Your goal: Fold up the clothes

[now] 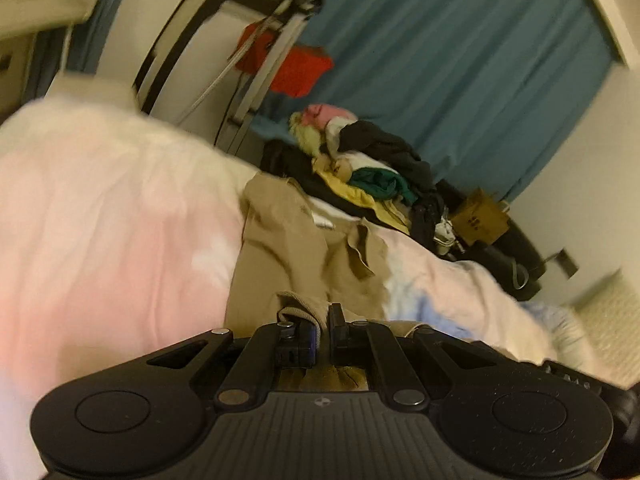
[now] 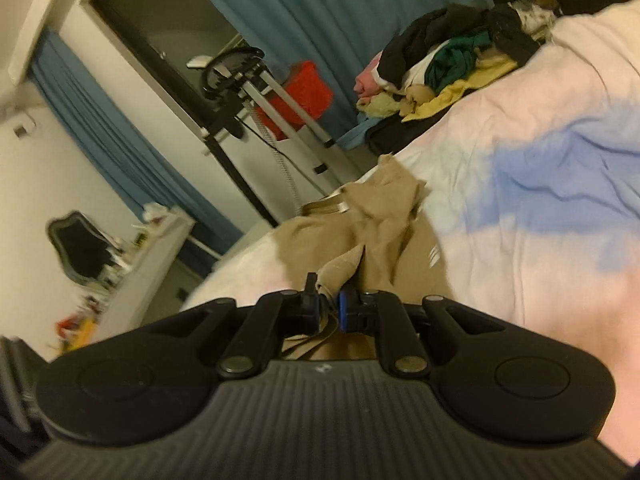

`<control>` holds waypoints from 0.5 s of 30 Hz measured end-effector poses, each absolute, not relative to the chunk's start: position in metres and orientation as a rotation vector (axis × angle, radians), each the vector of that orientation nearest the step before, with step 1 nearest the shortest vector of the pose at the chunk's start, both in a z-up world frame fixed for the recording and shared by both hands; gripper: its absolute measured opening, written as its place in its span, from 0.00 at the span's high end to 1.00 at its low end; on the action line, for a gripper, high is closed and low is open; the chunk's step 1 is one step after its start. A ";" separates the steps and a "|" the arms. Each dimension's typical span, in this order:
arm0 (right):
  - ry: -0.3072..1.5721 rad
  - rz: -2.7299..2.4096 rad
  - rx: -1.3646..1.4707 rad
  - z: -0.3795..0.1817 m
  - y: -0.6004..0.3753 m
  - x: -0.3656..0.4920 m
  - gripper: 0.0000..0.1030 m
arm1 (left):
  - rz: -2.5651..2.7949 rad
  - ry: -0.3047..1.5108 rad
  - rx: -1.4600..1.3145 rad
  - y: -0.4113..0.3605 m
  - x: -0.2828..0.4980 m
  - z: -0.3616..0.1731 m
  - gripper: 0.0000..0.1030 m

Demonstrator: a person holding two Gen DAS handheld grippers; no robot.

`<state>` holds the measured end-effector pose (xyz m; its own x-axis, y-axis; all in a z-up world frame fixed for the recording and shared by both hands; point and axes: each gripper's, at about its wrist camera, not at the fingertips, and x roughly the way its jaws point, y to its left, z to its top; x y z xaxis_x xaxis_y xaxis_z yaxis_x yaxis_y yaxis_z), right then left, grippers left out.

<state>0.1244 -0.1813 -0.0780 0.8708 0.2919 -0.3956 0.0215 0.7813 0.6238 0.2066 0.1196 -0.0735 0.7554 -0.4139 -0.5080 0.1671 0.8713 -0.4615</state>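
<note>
Tan cloth is pinched tight in both tools: the left gripper [image 1: 323, 330] has its fingers closed on a bunched edge of the tan pants [image 1: 288, 248], and the right gripper [image 2: 329, 307] has its fingers closed on another fold of the same pants [image 2: 372, 232]. The pants lie crumpled on the bed [image 1: 100, 220], which has a soft pink, white and blue cover [image 2: 540, 200]. Past the pants, at the far end of the bed, sits a messy pile of clothes [image 1: 368, 164] in black, green, yellow and pink. Behind the pile hangs a blue curtain [image 1: 460, 60]. Near the curtain is something red [image 1: 298, 70] with a metal frame [image 2: 256, 92] in front of it.
</note>
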 end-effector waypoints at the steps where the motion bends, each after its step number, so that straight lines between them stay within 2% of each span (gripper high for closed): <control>1: 0.501 0.152 0.656 -0.087 -0.184 0.131 0.88 | -0.326 0.624 -0.375 0.115 0.212 -0.080 0.94; 9: 0.447 0.110 0.444 -0.127 -0.167 0.179 0.88 | -0.300 0.608 -0.240 0.092 0.263 -0.122 0.94; 15: 0.518 0.072 0.332 -0.154 -0.153 0.203 0.87 | -0.293 0.672 -0.228 0.089 0.292 -0.152 0.91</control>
